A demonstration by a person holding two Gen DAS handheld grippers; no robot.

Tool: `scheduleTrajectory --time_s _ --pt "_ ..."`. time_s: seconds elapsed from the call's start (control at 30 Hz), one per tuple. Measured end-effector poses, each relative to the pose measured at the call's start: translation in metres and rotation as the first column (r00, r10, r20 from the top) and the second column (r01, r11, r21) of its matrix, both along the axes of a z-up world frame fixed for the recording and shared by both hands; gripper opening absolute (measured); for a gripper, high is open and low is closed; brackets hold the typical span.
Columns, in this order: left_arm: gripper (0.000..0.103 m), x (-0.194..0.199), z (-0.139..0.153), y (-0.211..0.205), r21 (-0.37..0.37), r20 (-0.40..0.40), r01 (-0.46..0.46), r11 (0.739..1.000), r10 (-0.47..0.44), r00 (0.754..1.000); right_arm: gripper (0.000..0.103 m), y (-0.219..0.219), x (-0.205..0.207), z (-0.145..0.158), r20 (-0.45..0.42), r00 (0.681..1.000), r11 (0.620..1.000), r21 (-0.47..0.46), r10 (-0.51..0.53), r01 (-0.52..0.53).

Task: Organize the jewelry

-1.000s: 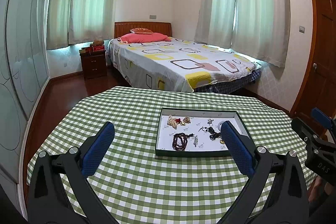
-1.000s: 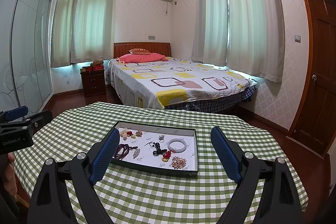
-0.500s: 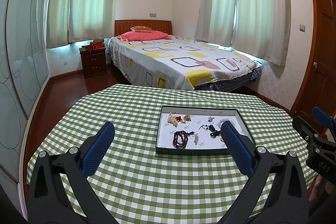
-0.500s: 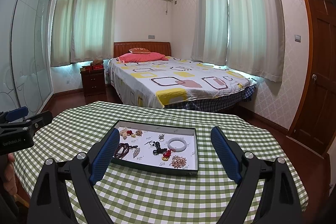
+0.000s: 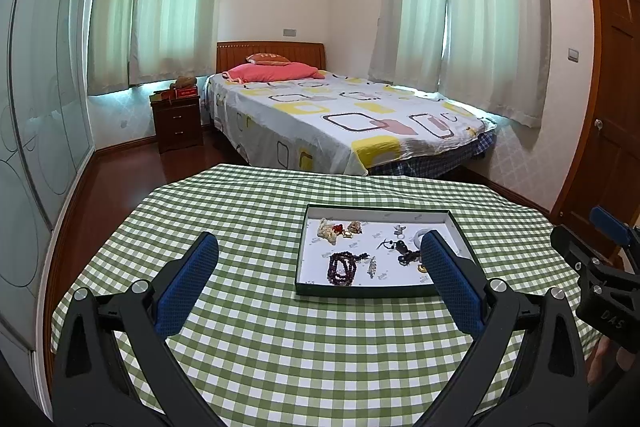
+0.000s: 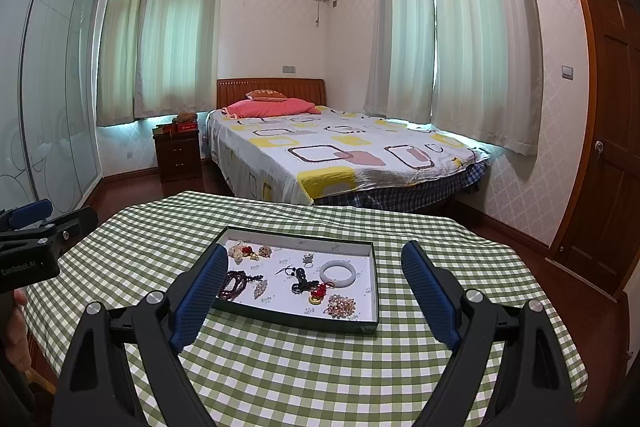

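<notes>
A shallow dark green tray (image 5: 362, 291) with a white floor lies on the checked table; it also shows in the right wrist view (image 6: 288, 319). In it lie a dark red bead bracelet (image 5: 342, 269) (image 6: 234, 285), a white bangle (image 6: 338, 273), a black cord piece (image 6: 300, 281), a red and gold charm (image 6: 318, 294), a pearl cluster (image 6: 340, 305) and small pale pieces (image 5: 328, 230). My left gripper (image 5: 320, 247) is open and empty, held above the table short of the tray. My right gripper (image 6: 314, 259) is open and empty, also short of the tray.
The table has a green and white checked cloth (image 5: 320, 355). My right gripper shows at the right edge of the left wrist view (image 5: 600, 267); my left gripper shows at the left edge of the right wrist view (image 6: 32, 243). A bed (image 5: 340, 119) stands beyond the table.
Both views have drawn slightly back and up from the tray. Both grippers stay open and empty.
</notes>
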State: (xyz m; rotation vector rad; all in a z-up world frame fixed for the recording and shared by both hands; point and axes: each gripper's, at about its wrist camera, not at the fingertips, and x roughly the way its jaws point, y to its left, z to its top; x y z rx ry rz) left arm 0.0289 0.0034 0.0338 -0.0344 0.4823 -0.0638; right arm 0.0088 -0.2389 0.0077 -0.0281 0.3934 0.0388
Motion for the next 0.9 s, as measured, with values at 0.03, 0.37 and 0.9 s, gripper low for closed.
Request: scheduleTrajectory --time_s 0.03,0.37,0.9 --pt "0.099 0.0 0.0 0.0 0.0 0.001 0.0 1.0 0.0 1.0 0.086 0.0 0.0 0.0 0.001 1.0 1.0 0.001 0.0 0.0" --pt "0.099 -0.001 0.001 0.002 -0.003 0.012 -0.012 1.0 0.012 1.0 0.086 0.0 0.0 -0.001 0.0 1.0 1.0 -0.001 0.0 0.0" --pt "0.099 0.011 -0.015 0.001 0.033 -0.023 -0.009 0.999 0.01 1.0 0.086 0.0 0.0 -0.013 -0.026 1.0 1.0 0.007 0.009 -0.009"
